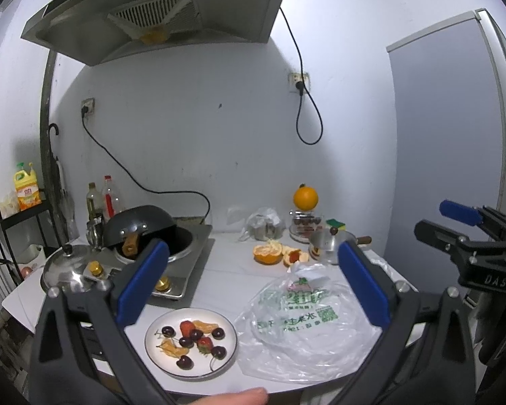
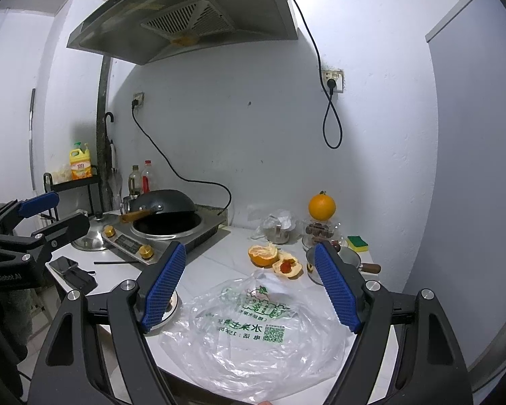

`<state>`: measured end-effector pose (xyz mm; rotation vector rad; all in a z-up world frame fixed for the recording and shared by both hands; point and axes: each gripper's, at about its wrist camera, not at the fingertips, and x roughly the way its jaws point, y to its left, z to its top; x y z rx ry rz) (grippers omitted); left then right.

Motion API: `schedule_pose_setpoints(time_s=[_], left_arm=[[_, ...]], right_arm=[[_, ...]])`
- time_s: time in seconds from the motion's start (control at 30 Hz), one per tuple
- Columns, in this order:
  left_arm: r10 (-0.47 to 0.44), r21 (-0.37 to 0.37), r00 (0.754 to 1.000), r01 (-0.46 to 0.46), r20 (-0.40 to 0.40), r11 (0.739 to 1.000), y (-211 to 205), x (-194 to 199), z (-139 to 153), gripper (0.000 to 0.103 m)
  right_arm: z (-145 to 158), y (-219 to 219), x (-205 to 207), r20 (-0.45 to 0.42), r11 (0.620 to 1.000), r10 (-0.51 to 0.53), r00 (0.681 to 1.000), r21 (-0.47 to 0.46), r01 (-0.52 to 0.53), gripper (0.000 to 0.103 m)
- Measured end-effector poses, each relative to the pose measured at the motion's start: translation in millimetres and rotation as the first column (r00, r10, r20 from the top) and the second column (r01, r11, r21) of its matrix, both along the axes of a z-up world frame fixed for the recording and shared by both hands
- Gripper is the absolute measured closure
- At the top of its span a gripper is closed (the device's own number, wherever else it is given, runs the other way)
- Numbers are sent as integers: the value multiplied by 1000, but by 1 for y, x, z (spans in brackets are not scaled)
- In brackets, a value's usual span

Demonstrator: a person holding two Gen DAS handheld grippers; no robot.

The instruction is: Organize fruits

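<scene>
Both grippers, left (image 1: 253, 280) and right (image 2: 249, 290), hovered with fingers spread empty above the surface's (image 1: 226, 263) front edge, plate (image 1: 158, 354) beside bag (image 1: 307, 330).

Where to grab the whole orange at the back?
Grip the whole orange across its round middle, fingers level, coming from the front. It sits atop a glass container with the wall close behind; a hard push could roll it off.

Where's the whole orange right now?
The whole orange sits at the back right of the counter by the wall, on top of a glass jar, behind the peeled orange and left of the sponge.
</scene>
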<state>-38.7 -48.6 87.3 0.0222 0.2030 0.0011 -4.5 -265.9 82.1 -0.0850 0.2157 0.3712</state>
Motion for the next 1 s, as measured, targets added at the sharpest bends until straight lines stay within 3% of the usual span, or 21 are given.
schedule_pose_setpoints(time_s=[1.0], left_arm=[[-11, 18, 1000, 11, -19, 1000, -13, 10, -5, 1]], right_arm=[[-3, -4, 2, -9, 1000, -3, 1000, 5, 3, 22]])
